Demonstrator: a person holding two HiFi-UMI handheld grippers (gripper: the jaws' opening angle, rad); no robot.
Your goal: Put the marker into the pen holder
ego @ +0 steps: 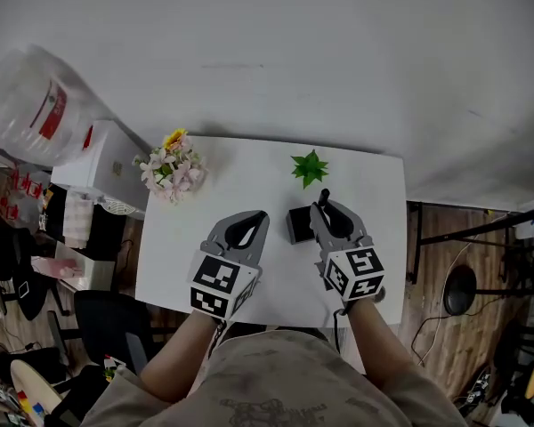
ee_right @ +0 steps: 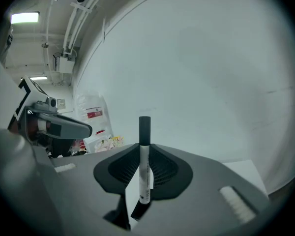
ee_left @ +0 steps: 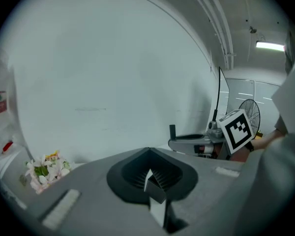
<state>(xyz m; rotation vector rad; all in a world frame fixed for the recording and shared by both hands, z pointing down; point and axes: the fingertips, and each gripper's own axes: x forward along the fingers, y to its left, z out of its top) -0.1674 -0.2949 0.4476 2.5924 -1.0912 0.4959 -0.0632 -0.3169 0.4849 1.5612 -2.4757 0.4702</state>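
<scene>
At centre right, right gripper: clamping marker upright, cap uppermost.
Pen holder: sitting just left of that gripper.
Left gripper: hovering, jaws together, empty.
Handling: step is likely calling for a vertical marker, centred over the opening before release.

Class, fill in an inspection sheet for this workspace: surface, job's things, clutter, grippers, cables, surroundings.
Surface: white table, set against the wall.
Job's things: marker, upright in the right gripper; black pen holder, on the table beside that gripper.
Clutter: flower bunch and small green plant, near the far edge.
Grippers: left gripper shut, empty; right gripper shut on the marker.
Cables: thin cable on the floor at right.
Surroundings: white wall, wooden floor, plastic bag at left.
</scene>
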